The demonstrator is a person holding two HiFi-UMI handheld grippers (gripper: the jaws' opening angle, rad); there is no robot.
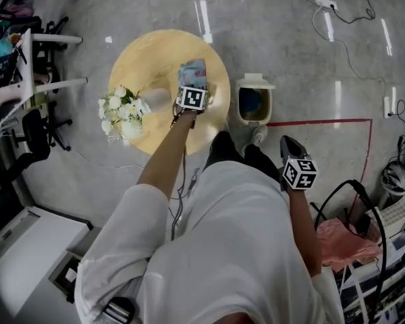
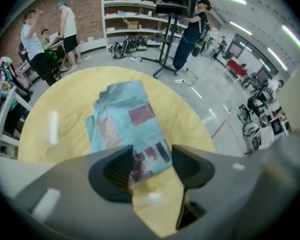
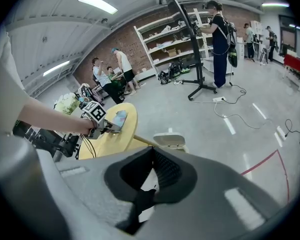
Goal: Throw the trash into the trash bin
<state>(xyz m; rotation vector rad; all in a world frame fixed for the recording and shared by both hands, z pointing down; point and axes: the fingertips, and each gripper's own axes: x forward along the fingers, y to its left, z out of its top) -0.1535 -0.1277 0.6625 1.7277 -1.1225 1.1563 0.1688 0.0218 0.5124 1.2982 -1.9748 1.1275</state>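
On the round yellow table (image 1: 148,59) lies a crumpled light blue packet (image 1: 192,71) with dark red patches (image 2: 125,116). My left gripper (image 1: 192,86) points down over its near edge. Its jaws stand open (image 2: 152,166), the packet's near end lies between them, and the pads do not squeeze it. A white trash bin (image 1: 253,103) with its lid up stands on the floor just right of the table. My right gripper (image 1: 287,144) hangs shut and empty (image 3: 152,156) over the floor, right of the bin. Its view shows the bin's lid (image 3: 170,140) and the left gripper (image 3: 97,115).
A bunch of white flowers (image 1: 121,117) lies at the table's left edge. Red tape (image 1: 317,121) marks the floor right of the bin. Chairs and desks (image 1: 27,113) crowd the left, cables and a pink bag (image 1: 347,241) the right. Several people (image 2: 45,39) stand far behind the table.
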